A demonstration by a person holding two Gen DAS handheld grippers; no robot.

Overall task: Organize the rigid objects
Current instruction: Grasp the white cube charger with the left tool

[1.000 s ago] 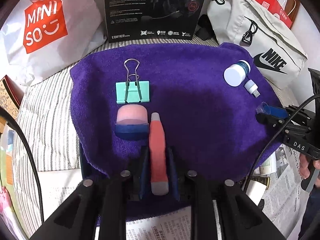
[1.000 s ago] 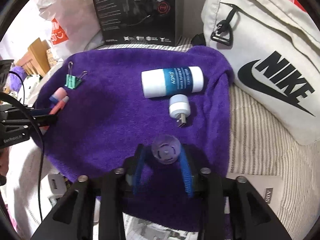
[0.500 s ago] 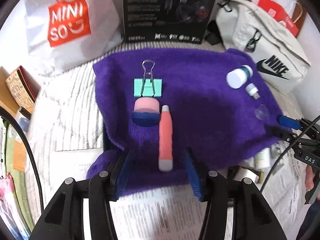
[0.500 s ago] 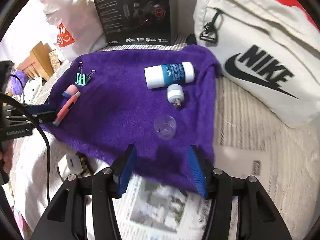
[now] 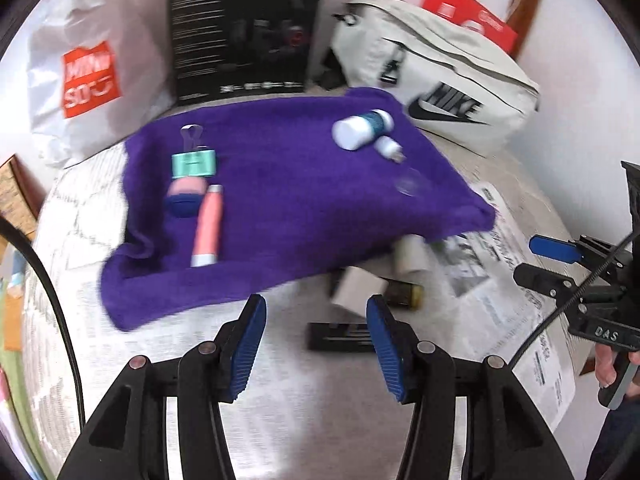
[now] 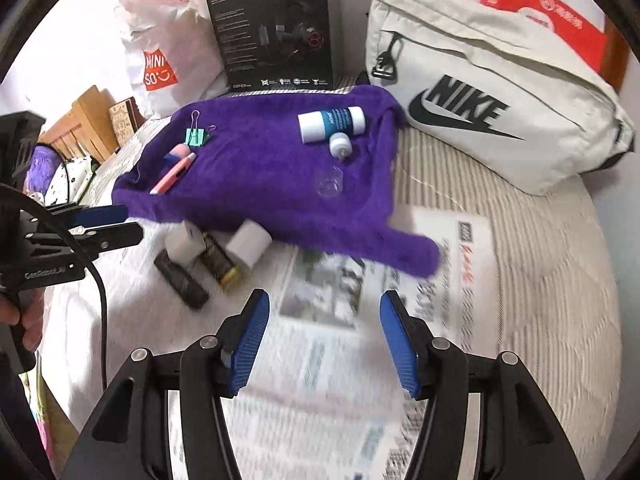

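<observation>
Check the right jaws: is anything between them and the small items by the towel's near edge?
Nothing visible. The right gripper, jaws opening and empty, hovers over bare newspaper; the white cylinder and dark tubes lie ahead-left, uncovered beside the purple towel.

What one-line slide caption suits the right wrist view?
Right gripper opening, empty, above newspaper; clip, bottle and clear cap lie on purple towel.

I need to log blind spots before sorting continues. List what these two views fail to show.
- Left wrist view: print on the black box is smeared by motion blur.
- Left wrist view: the clear cap is too faint and blurred to read its shape.
- Both views: the white roll is partly covered by the purple towel.
- Right wrist view: newspaper text is blurred.
</observation>
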